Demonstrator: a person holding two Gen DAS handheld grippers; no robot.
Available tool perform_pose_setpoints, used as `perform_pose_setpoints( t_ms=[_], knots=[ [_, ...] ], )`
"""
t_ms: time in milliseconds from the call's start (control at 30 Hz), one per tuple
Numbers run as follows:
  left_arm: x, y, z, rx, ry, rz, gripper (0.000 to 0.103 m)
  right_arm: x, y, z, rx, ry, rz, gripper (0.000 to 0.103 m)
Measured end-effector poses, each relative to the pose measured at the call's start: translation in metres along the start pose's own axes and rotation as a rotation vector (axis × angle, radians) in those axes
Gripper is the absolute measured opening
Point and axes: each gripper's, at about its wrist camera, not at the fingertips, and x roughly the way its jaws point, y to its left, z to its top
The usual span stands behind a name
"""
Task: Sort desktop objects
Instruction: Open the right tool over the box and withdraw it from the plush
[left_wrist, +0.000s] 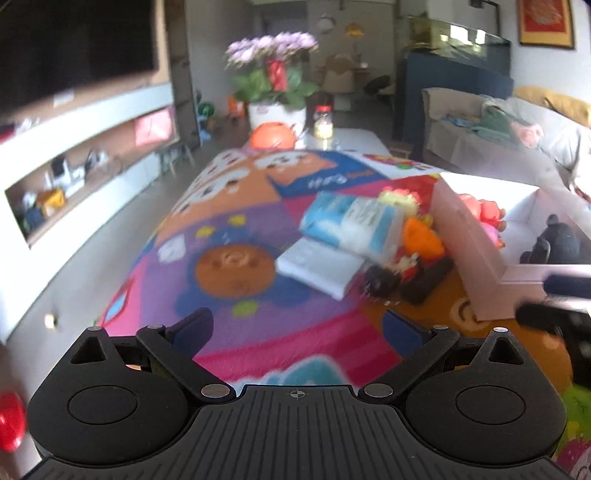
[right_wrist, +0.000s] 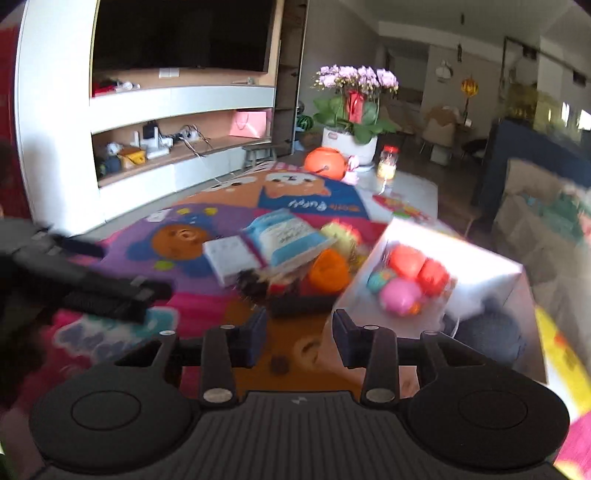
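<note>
Fingers (left_wrist: 194, 325) of the left gripper (left_wrist: 295, 325) stand wide apart over the desk's near edge, with nothing between them and touching nothing. On the right gripper (right_wrist: 299, 332) the fingers (right_wrist: 255, 332) leave only a narrow gap. That gap is also empty, and it hangs above the orange part of the cartoon mat (right_wrist: 207, 288) that covers the desk.

Just beyond both grippers, near the middle of the desk, lies the heap of objects to sort. A blue-and-white packet (left_wrist: 351, 221) leans on a flat white box (left_wrist: 317, 269). An orange lump (left_wrist: 421, 236), a yellow fuzzy thing (left_wrist: 400, 199) and a dark block (left_wrist: 428, 278) crowd against them. Print on the packet is smeared by motion blur and cannot be read.

Toward the desk's right edge sits a white bin (right_wrist: 373, 266) holding red and pink toys (right_wrist: 406, 277) and a dark rounded item (right_wrist: 491, 336) that is partly cut off by the bin wall.

Farther on, a blue panel (right_wrist: 314, 201) of the mat carries white script, seen upside down and too soft to read with confidence.

At the desk's far edge stand an orange ball (right_wrist: 325, 160), a red-lidded jar (right_wrist: 388, 162) and a white pot of pink flowers (right_wrist: 354, 107). All labels there are illegible.
</note>
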Motion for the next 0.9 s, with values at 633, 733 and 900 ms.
perform_pose_setpoints(
  t_ms=[633,733,900],
  knots=[
    [0.048,-0.042,0.004,0.177,-0.047,-0.209,0.101,-0.018,-0.047,-0.080,0.305,0.003,-0.370,0.061],
    [0.068,-0.046,0.006,0.208,-0.041,-0.218,0.099,-0.017,-0.049,-0.077,0.228,-0.020,-0.396,0.069],
    [0.096,-0.058,0.013,0.267,-0.035,-0.224,0.081,-0.012,-0.058,-0.070,0.198,-0.050,-0.421,0.076]
  ],
)
